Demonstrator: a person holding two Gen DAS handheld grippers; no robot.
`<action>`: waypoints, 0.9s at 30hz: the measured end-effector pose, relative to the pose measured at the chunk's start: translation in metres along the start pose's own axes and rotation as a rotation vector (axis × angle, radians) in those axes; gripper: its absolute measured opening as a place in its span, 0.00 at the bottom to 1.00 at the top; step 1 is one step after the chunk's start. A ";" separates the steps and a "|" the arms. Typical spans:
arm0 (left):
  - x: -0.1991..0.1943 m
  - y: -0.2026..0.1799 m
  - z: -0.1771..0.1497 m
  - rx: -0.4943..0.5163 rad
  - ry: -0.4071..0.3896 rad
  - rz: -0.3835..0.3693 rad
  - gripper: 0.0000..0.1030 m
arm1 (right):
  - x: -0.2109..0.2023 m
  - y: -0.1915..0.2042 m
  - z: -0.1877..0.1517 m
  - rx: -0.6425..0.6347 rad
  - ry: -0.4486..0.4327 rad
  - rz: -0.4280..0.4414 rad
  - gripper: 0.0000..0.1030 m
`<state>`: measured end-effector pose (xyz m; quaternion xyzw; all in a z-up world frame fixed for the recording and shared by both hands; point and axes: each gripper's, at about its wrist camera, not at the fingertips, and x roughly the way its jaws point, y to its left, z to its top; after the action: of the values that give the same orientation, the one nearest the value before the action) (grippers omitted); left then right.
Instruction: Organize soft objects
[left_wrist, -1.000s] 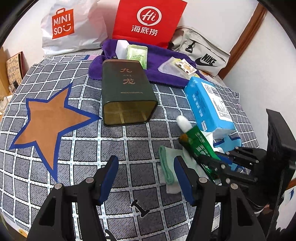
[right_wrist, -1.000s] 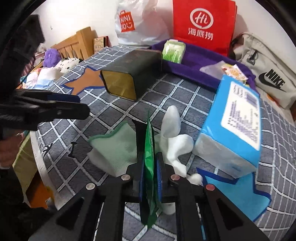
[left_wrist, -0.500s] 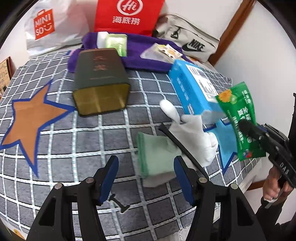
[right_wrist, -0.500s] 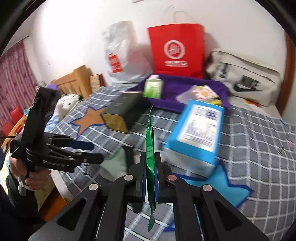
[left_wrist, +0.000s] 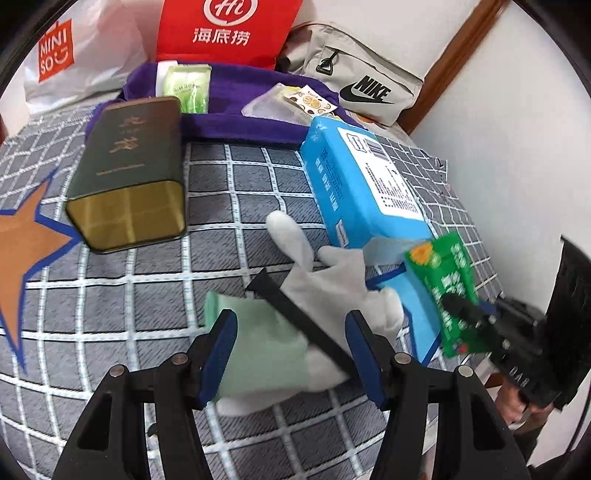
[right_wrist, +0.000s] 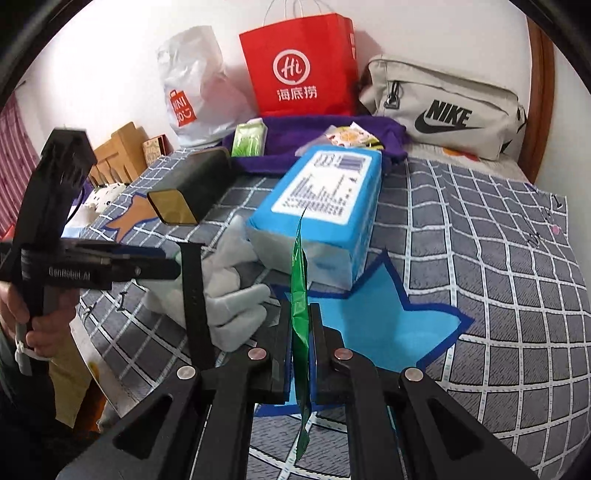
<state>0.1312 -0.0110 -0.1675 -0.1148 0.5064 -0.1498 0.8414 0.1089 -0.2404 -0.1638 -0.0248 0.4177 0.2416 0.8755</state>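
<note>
Right wrist view: right fingers (right_wrist: 300, 328) clamp edge-on green packet (right_wrist: 300, 295); left fingers (left_wrist: 291, 345) apart, hiding green cloth (left_wrist: 258, 332).

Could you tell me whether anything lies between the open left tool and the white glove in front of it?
Yes: a black strap lies diagonally across the white glove, beside the green cloth, ahead of the open left tool.

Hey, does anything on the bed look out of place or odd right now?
Yes: a hard black strap lies diagonally across the white glove and green cloth, and the dark tin lies on its side.
</note>
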 end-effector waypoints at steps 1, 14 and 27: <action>0.003 0.001 0.002 -0.014 0.005 -0.005 0.53 | 0.002 -0.002 -0.001 0.002 0.004 0.002 0.07; 0.024 0.009 0.015 -0.097 -0.013 -0.068 0.07 | 0.024 -0.009 -0.006 0.028 0.052 0.032 0.07; -0.015 0.025 0.011 -0.134 -0.107 -0.127 0.05 | 0.020 -0.002 -0.002 0.016 0.046 0.021 0.07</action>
<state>0.1378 0.0184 -0.1592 -0.2105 0.4613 -0.1621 0.8465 0.1190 -0.2349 -0.1800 -0.0189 0.4401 0.2468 0.8632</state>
